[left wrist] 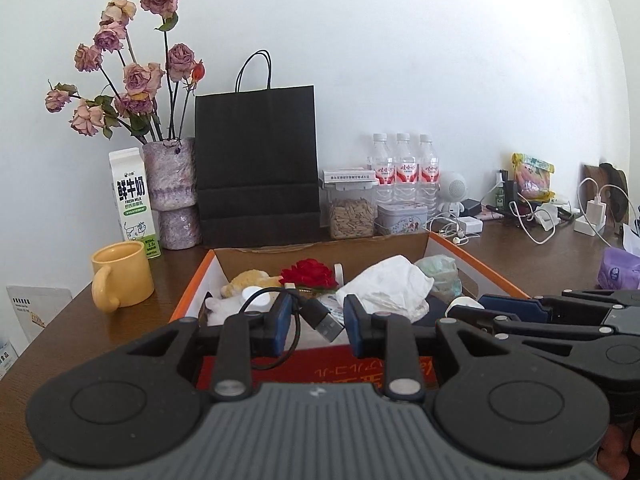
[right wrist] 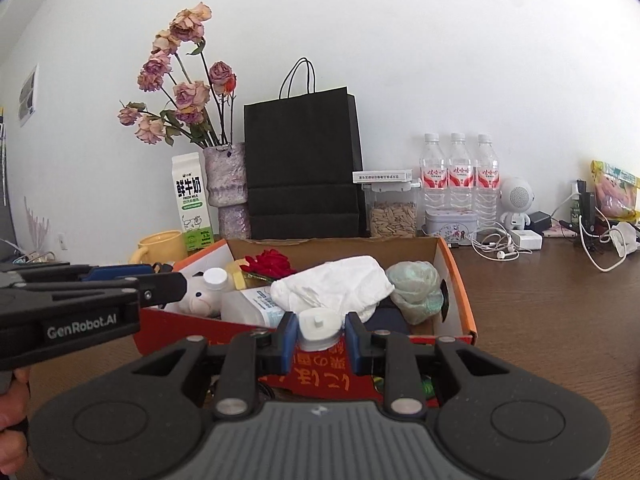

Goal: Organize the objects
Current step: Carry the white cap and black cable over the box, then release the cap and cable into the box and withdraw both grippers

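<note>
Hovering over the orange-edged cardboard box [left wrist: 476, 258], the left gripper [left wrist: 316, 322] has its fingers apart around a black USB cable plug [left wrist: 324, 318], not touching; the right gripper [right wrist: 320, 334] stands equally parted, a white plastic charger [right wrist: 320, 326] between its pads. Both items sit at the box's near end.

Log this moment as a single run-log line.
left gripper: open, black USB cable between fingers | right gripper: around white charger plug, grip unconfirmed | both above cardboard box | stage: sorting

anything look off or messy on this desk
The cardboard box is a jumble: crumpled white tissue, a red fabric rose and a plush toy heaped together. Behind it, the roses in the vase are wilted, and earphone cables sprawl loose.
</note>
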